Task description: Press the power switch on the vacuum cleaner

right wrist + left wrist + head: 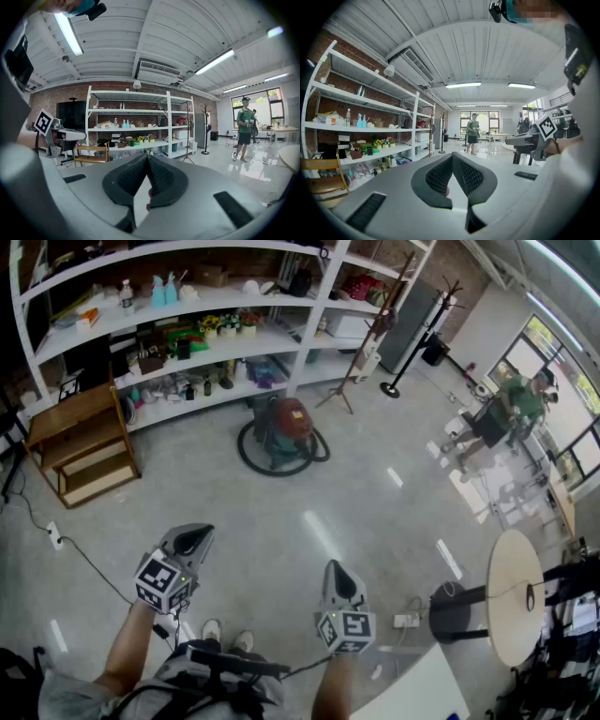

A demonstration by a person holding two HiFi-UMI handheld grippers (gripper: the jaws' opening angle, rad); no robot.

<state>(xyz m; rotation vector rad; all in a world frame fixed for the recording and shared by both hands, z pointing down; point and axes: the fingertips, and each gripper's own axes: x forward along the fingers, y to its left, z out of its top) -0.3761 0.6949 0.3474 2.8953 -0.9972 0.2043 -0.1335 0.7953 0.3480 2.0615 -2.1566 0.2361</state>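
Observation:
The vacuum cleaner [284, 427] has a red and teal body and stands on the floor by the shelves, far ahead of me, with its black hose coiled round it. I cannot make out its switch at this distance. My left gripper [198, 537] is held low near my body, its jaws pressed together with nothing between them [452, 156]. My right gripper [335, 569] is held alongside it, jaws also together and empty [147, 158]. Both point toward the shelves. Neither gripper view shows the vacuum cleaner.
White curved shelving [187, 324] full of small items lines the back. A wooden step chair [80, 442] stands at left and a coat stand [412, 334] at right. A person [502, 413] stands far right. A round table [516, 596] and floor sockets [405, 620] lie near my right.

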